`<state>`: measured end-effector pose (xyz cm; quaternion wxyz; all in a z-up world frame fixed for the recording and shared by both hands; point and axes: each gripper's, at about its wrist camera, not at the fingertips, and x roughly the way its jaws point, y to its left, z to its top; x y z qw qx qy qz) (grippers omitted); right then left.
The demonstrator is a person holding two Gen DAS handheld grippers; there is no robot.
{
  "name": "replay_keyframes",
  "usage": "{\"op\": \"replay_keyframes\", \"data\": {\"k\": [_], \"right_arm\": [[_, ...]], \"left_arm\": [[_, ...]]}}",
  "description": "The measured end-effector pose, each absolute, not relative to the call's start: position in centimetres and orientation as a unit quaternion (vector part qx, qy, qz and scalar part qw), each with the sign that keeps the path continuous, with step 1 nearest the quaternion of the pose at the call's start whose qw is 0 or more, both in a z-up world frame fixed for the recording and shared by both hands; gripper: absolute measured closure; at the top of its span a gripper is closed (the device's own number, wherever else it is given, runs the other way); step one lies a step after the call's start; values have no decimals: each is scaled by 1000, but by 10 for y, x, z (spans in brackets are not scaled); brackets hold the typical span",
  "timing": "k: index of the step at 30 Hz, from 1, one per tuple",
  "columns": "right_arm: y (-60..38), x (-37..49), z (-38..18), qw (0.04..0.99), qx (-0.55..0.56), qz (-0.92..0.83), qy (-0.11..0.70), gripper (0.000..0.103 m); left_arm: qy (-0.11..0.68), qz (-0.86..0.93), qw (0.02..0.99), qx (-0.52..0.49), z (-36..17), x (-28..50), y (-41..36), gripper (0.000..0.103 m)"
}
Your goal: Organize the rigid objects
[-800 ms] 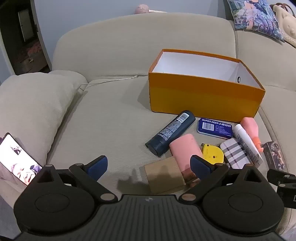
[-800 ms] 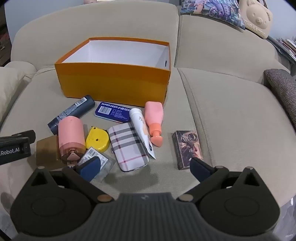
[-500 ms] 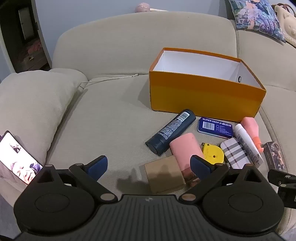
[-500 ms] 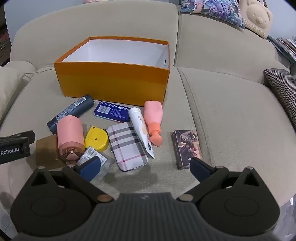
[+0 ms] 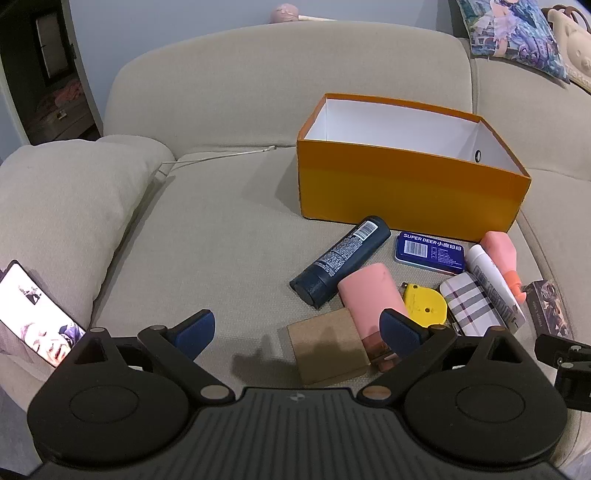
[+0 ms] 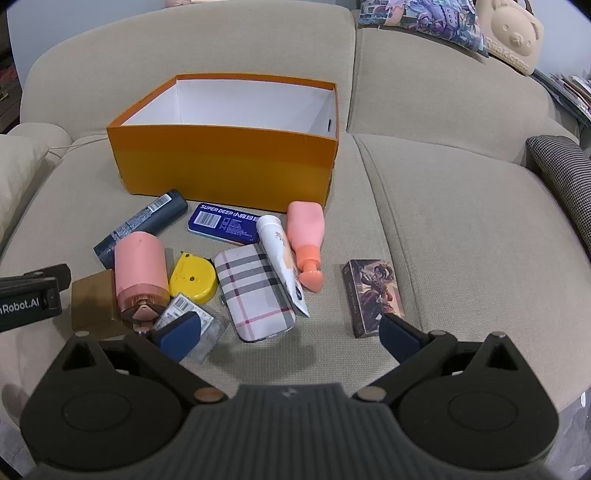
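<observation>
An open orange box [image 5: 406, 192] [image 6: 221, 170] stands on the beige sofa, with nothing visible inside. In front of it lie a dark bottle [image 5: 340, 262] [image 6: 140, 225], a blue tin [image 5: 428, 251] [image 6: 225, 223], a pink cylinder [image 5: 369, 291] [image 6: 139, 266], a yellow tape measure [image 5: 424, 304] [image 6: 192, 277], a plaid case [image 6: 255, 291], a white tube [image 6: 280, 254], a pink bottle [image 6: 306, 236], a brown block [image 5: 327, 350] and a card box [image 6: 371, 295]. My left gripper [image 5: 297, 330] is open above the brown block. My right gripper [image 6: 288, 334] is open near the plaid case.
A phone [image 5: 33, 317] with a lit screen leans on the left armrest cushion [image 5: 55, 206]. Printed pillows [image 6: 424, 18] and a bear-shaped bag [image 6: 513, 33] rest on the sofa back. A dark woven cushion [image 6: 565, 177] sits at the right.
Both grippers have eased slightly back and up, so the objects sit a little higher in view. Nothing was taken hold of or moved.
</observation>
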<state>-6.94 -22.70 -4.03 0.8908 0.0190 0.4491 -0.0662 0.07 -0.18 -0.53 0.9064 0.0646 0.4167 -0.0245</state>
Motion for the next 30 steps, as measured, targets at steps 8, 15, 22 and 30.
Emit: {"op": "replay_keyframes", "data": {"k": [8,15,22,30], "right_arm": [[-227,-68,-41,890,18,-67,450,1],[-226,-68,-42,889,16,-67,452,1],[-226,-68,-42,889,17,-68,453,1],[-225,-68,-42,889,17,-68,453,1]], "left_arm": [[418,-25,906,63,-5,1,-2,0],[418,-26,906,63,-4,1,-3,0],[418,-27,905,66,-5,0,-3,0],[418,-28,906,66,-5,0,-3,0]]}}
